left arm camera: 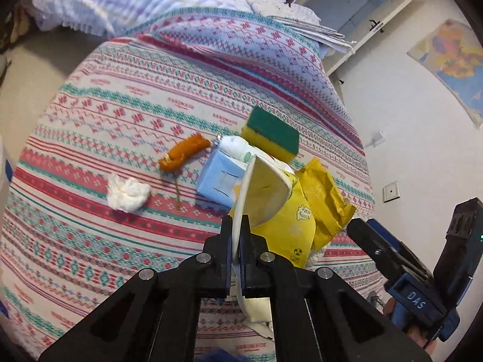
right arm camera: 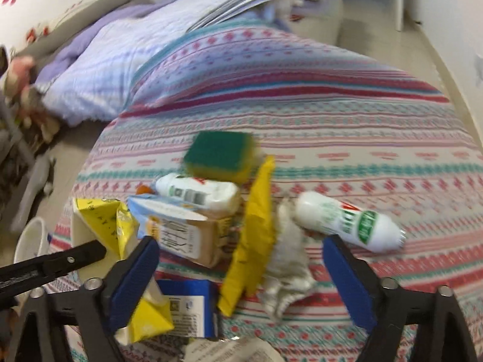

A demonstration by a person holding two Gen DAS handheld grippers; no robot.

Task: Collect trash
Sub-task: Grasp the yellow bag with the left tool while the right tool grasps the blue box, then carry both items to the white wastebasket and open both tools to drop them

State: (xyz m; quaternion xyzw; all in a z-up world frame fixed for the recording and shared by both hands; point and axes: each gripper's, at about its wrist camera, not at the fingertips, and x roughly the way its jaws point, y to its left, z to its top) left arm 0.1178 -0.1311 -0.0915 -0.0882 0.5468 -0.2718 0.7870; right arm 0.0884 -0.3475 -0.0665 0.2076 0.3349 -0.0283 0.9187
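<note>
My left gripper point(left arm camera: 236, 241) is shut on the white rim of a squashed yellow paper cup point(left arm camera: 280, 211), lifted a little off the patterned blanket point(left arm camera: 120, 105). The right wrist view shows the same cup point(right arm camera: 99, 220) at the left, in the left gripper's black fingers point(right arm camera: 75, 256). My right gripper point(right arm camera: 241, 241) stands open over a yellow wrapper point(right arm camera: 256, 226) and a grey-white rag point(right arm camera: 289, 265); its pads touch neither. Around them lie a green-and-yellow sponge point(right arm camera: 220, 154), a light blue carton point(right arm camera: 181, 229), two white bottles point(right arm camera: 199, 193) point(right arm camera: 347, 220) and a blue box point(right arm camera: 187, 310).
An orange peel point(left arm camera: 184, 152) and a crumpled white tissue point(left arm camera: 128, 193) lie left of the pile. A lavender pillow point(left arm camera: 120, 3) and stacked papers point(left arm camera: 317, 33) sit at the bed's far end. A white basket point(right arm camera: 30, 241) stands on the floor at the left.
</note>
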